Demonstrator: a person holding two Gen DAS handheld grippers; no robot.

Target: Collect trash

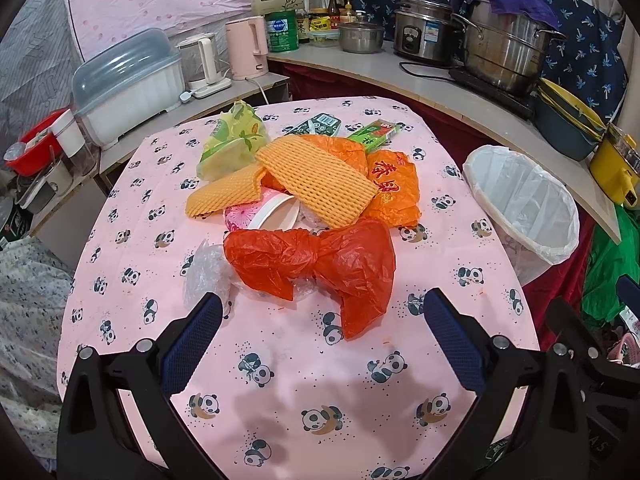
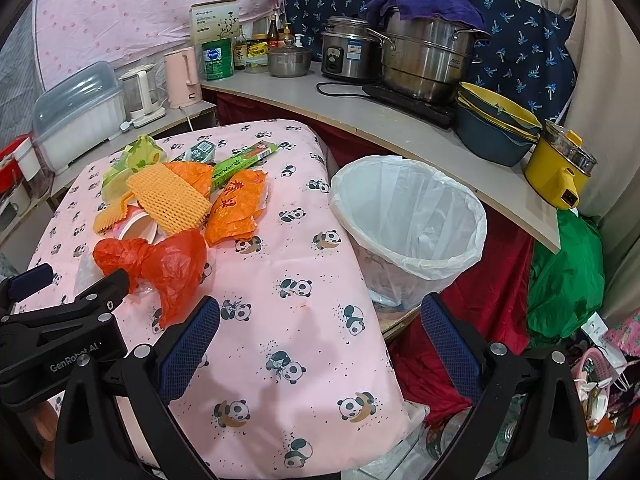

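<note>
A heap of trash lies on the pink panda tablecloth (image 1: 280, 368): a crumpled red plastic bag (image 1: 320, 260) at the front, orange foam netting (image 1: 320, 178), an orange printed bag (image 1: 394, 188), a yellow-green wrapper (image 1: 232, 140), a green carton (image 1: 374, 134) and a clear plastic bag (image 1: 206, 270). My left gripper (image 1: 322, 312) is open just in front of the red bag (image 2: 160, 264), with nothing between its fingers. My right gripper (image 2: 320, 318) is open over the table's right edge, near the white-lined trash bin (image 2: 408, 220). The left gripper (image 2: 80, 300) shows at the lower left of the right wrist view.
The bin (image 1: 524, 208) stands beside the table's right side. A curved counter (image 2: 360, 112) behind holds steel pots (image 2: 428, 64), a rice cooker (image 2: 346, 56), stacked bowls (image 2: 496, 128) and a yellow pot (image 2: 560, 168). A pink kettle (image 1: 248, 46) and a covered dish rack (image 1: 128, 84) stand at the back left.
</note>
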